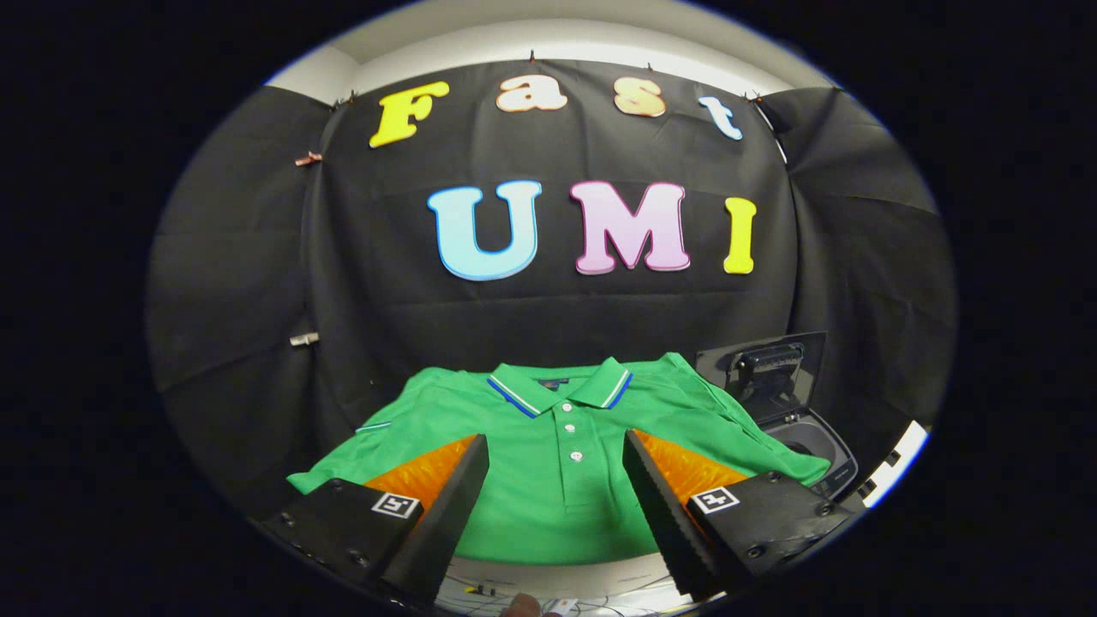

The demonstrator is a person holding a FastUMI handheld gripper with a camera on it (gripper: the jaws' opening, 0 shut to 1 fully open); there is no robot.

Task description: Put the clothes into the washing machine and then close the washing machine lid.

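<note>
The tool (pixel 557 446) hangs above the shirt with its two fingers spread wide apart, clamped on nothing. Left to right: the left finger stands over the shirt's chest on the side of the short sleeve with the striped cuff; the buttoned placket runs up the gap between the fingers; the right finger stands over the other side of the chest.

The green polo shirt (pixel 531 480) lies spread flat, front up, collar away from the tool, on a pale surface (pixel 548 572) of which a strip shows at the near hem. The far sleeve reaches toward the washing machine (pixel 814 450), which stands just beyond the shirt to the right, lid (pixel 767 373) raised and tub open.

Judgement: the shirt is light, soft and limp. It will sag and trail when lifted, so a pinch of bunched cloth near the placket or collar would probably gather most of it. Trailing sleeves may catch on the machine's rim.
</note>
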